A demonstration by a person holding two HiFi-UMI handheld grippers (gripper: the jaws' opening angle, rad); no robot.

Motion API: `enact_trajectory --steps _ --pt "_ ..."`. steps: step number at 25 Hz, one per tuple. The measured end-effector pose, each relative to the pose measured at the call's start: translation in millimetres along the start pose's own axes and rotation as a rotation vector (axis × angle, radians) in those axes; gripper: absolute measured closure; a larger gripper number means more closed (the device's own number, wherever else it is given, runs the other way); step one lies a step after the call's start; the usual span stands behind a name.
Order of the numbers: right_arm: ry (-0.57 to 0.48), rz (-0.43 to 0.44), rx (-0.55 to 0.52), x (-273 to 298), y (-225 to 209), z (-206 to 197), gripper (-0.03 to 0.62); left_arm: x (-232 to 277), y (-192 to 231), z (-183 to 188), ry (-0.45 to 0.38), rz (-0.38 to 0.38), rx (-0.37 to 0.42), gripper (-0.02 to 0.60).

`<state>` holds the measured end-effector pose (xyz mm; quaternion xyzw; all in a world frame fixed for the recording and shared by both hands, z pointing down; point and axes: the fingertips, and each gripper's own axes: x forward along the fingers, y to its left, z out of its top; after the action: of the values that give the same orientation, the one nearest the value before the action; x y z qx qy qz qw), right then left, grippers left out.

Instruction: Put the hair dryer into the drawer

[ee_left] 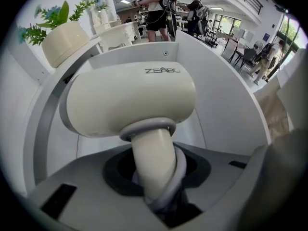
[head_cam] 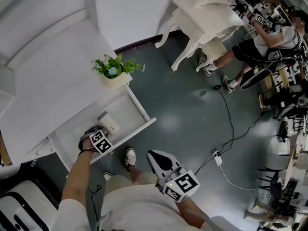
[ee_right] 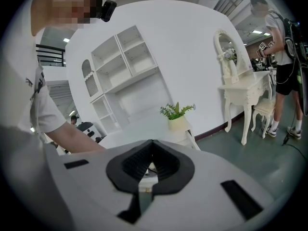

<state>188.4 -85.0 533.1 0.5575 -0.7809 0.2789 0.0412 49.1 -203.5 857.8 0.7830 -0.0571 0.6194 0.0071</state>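
One drawer (head_cam: 126, 113) juts open from the white cabinet (head_cam: 57, 90). Inside its flat white walls is one hair dryer (ee_left: 130, 100) — smooth, cream, a rounded barrel on a cylindrical handle with a grey cord looped round it. The left gripper (head_cam: 101, 136) reaches down into the drawer, jaws pinching that handle. The right gripper (ee_right: 151, 150) hangs outside the drawer front, its ribbed black pads (ee_right: 134, 160) pressed together on nothing. One potted plant (head_cam: 114, 71) stands just behind the drawer.
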Motion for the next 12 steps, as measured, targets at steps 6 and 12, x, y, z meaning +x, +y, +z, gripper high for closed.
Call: enact_trajectory --steps 6,12 --pt "0.004 -0.002 -0.001 0.6 -1.5 -1.9 0.585 2.9 1.0 -0.7 0.014 -0.041 -0.039 0.442" --pt "-0.002 -0.005 -0.001 -2.2 -0.4 -1.5 0.585 2.9 0.5 -0.2 0.015 -0.029 -0.043 0.442"
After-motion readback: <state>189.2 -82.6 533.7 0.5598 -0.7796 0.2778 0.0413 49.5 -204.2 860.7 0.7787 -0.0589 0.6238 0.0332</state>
